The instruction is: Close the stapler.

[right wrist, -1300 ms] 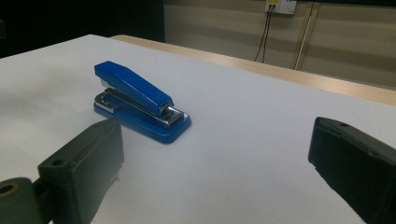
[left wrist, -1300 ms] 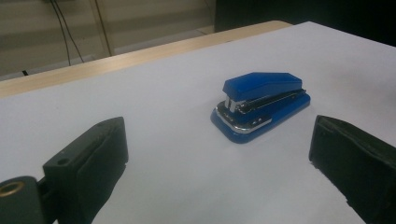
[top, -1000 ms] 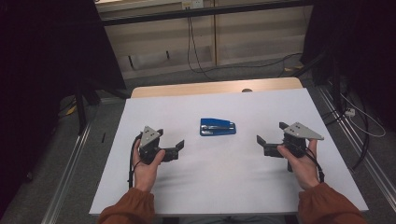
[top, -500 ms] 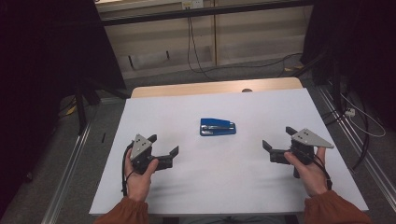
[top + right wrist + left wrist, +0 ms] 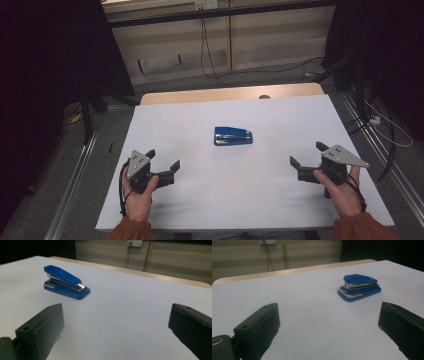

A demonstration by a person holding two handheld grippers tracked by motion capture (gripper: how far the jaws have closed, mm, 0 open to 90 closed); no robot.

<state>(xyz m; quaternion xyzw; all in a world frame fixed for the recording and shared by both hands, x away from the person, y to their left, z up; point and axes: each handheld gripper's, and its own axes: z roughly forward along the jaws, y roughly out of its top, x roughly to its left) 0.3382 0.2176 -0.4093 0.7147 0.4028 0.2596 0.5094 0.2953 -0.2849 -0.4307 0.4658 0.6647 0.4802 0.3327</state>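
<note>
Blue stapler (image 5: pixel 233 135) lies flat at mid-worktop (image 5: pixel 280 190), untouched. Left hand-held gripper (image 5: pixel 162 160) and right hand-held gripper (image 5: pixel 306 154) sit near the front edge, well apart from it, both released, jaws spread. Gripper views reveal its chrome staple channel; the high view shows both hands.

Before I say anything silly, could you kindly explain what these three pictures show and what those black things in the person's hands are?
There is no robot arm here: a person holds hand-operated tongs, one in each hand. The high view looks down on the white table. You see the left tongs and the right tongs, both with jaws spread and holding nothing. The other two pictures come from small cameras riding on each pair of tongs, looking along their black jaws. One thing lies on the table: a blue stapler, closed, flat, between and beyond the two tongs, untouched. It appears again in the left gripper view and the right gripper view.
</note>
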